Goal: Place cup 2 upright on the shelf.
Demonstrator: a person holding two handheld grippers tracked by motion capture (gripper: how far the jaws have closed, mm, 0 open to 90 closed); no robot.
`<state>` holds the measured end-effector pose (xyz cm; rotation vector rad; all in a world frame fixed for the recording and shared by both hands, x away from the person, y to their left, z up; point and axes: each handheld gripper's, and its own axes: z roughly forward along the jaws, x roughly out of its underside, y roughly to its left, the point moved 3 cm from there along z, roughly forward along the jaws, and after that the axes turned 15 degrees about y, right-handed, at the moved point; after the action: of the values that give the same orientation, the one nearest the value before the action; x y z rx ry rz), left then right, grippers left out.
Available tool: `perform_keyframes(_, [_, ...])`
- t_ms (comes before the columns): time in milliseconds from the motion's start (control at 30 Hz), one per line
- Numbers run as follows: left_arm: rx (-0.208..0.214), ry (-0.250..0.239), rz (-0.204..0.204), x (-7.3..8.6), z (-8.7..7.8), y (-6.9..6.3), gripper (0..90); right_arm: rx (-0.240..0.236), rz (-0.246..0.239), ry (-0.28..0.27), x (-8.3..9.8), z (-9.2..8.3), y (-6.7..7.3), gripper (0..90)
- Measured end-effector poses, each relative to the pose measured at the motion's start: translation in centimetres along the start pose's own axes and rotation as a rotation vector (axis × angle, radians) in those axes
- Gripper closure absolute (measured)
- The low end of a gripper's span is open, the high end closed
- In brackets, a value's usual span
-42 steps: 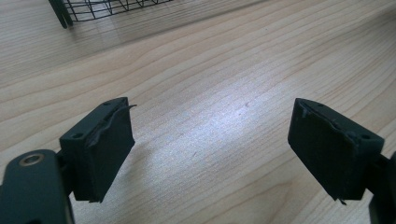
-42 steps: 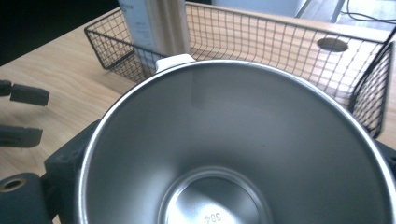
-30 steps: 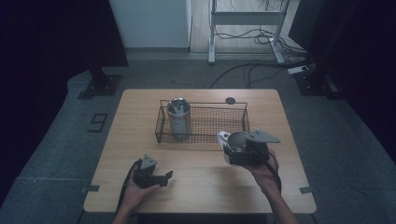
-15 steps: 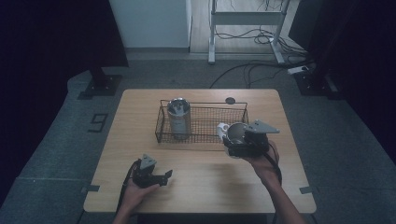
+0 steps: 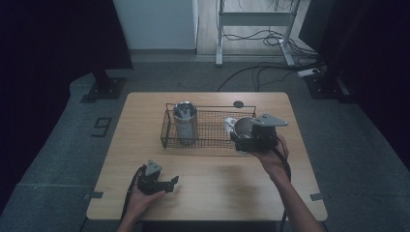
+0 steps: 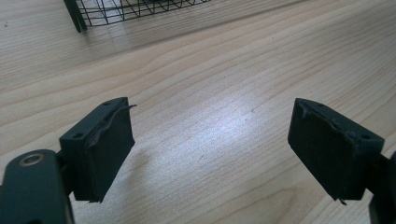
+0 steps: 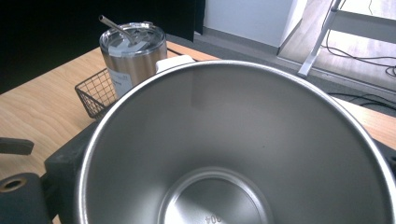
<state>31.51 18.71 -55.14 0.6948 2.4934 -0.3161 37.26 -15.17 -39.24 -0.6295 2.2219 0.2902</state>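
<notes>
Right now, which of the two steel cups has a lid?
The cup standing in the basket's left end: it has a lid with a straw. The other cup, held in the right gripper, is open and empty.

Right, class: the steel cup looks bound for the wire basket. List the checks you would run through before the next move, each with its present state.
1. Steel cup gripped by the right gripper: ok.
2. Cup empty inside: ok.
3. Free room in the wire basket beside the lidded tumbler: ok.
4. Tumbler upright at the basket's left end: ok.
5. Left gripper open, holding nothing, apart from the basket: ok.
6. Cup's base higher than the basket's rim: cannot tell.
</notes>
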Motion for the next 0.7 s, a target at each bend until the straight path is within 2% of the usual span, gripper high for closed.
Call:
perform_keyframes(500, [0.006,0.005,0.007,0.0,0.1,-0.2,14.3,0.0,0.014,-0.007,-0.8,0.3,-1.1,5.7])
perform_keyframes(700, [0.005,0.007,0.009,0.0,0.2,-0.3,14.3,0.0,0.017,0.001,-1.3,0.9,-1.7,5.7])
